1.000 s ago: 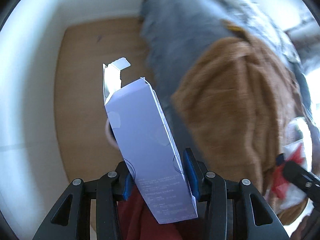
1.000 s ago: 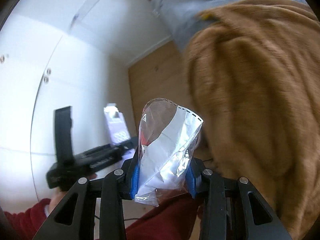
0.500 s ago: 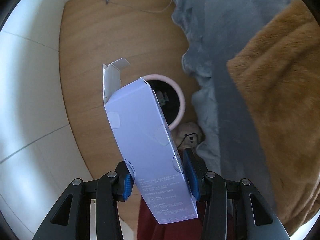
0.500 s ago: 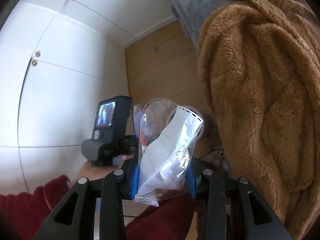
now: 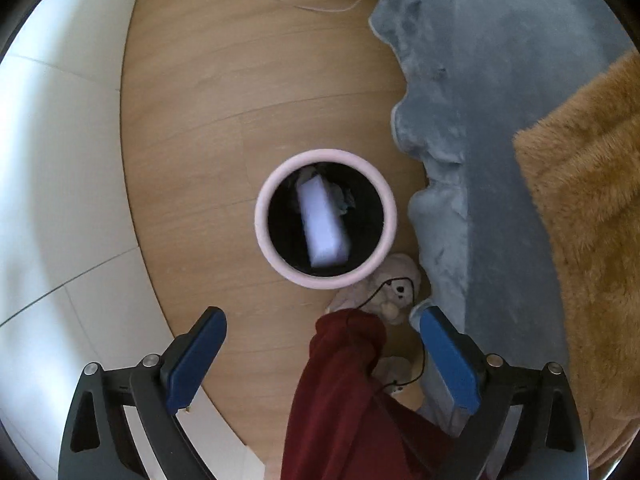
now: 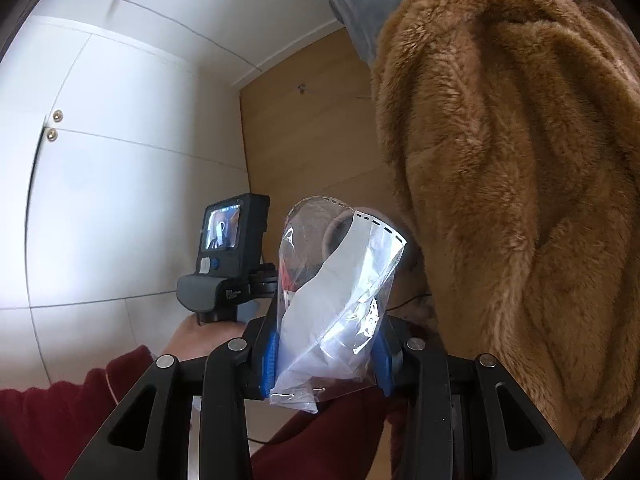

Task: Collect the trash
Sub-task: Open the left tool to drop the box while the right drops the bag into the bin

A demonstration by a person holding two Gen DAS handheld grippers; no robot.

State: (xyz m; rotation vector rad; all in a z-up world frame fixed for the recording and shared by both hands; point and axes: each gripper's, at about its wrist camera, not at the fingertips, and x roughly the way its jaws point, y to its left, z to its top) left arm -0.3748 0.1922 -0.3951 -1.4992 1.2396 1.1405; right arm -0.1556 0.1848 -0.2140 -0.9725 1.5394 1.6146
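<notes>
Wood floor (image 5: 240, 92) at frame centre: left gripper (image 5: 322, 364) opening, nothing gripped, box (image 5: 323, 222) seen in bin (image 5: 264, 216). Right gripper (image 6: 326, 354) clamped on plastic bag (image 6: 340, 300); light bag could be missed at rim.

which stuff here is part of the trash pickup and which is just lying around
Part of the job:
- bin
- box, in the bin
- plastic bag, held in the right gripper
- left gripper, jaws opening, nothing between them

Lying about:
- plush toy
- grey blanket
- brown blanket
- cord
</notes>
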